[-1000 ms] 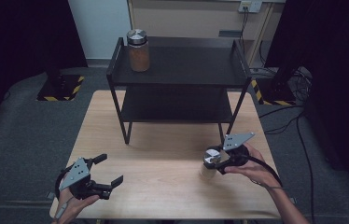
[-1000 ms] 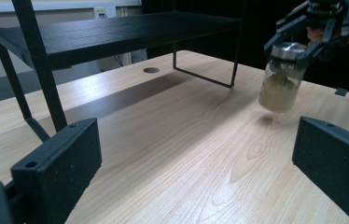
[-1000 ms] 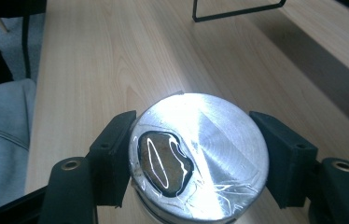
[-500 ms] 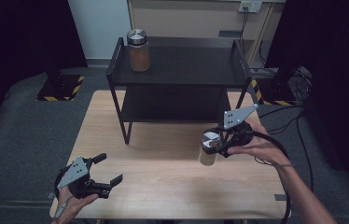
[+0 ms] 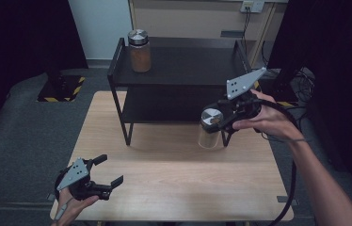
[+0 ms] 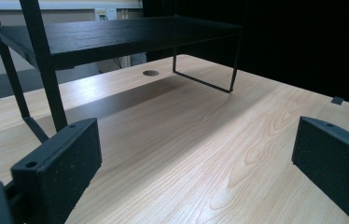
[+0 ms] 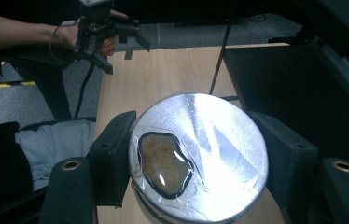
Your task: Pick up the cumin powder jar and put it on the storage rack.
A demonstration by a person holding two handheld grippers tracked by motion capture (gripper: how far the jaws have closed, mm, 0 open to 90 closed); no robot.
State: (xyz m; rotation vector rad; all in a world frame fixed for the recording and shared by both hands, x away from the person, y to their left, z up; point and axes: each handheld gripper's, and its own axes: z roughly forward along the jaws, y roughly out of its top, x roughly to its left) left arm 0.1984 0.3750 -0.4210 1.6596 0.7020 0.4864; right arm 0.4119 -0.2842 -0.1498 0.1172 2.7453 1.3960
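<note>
Nearest the person, the left gripper [image 5: 100, 181] hovers low over the wooden table [image 5: 174, 188] at its near left corner, well apart from the black shelf rack [image 5: 183, 61]; its jaws stand wide apart with nothing between them, as the left gripper view shows bare wood in the gap.

Farther in, the right gripper [image 5: 219, 123] is clamped on a glass jar [image 5: 209, 136] just under its silver lid [image 7: 200, 154] — held in the air in front of the rack's right front leg, clear of the table. The jar's lower part is hard to make out against the rack's dark frame, and its contents cannot be told. The lid carries a crinkled clear film and a brownish patch [image 7: 161, 163].

On the rack's top shelf, at its far left corner, stands a second jar [image 5: 139, 51] with brown filling.
</note>
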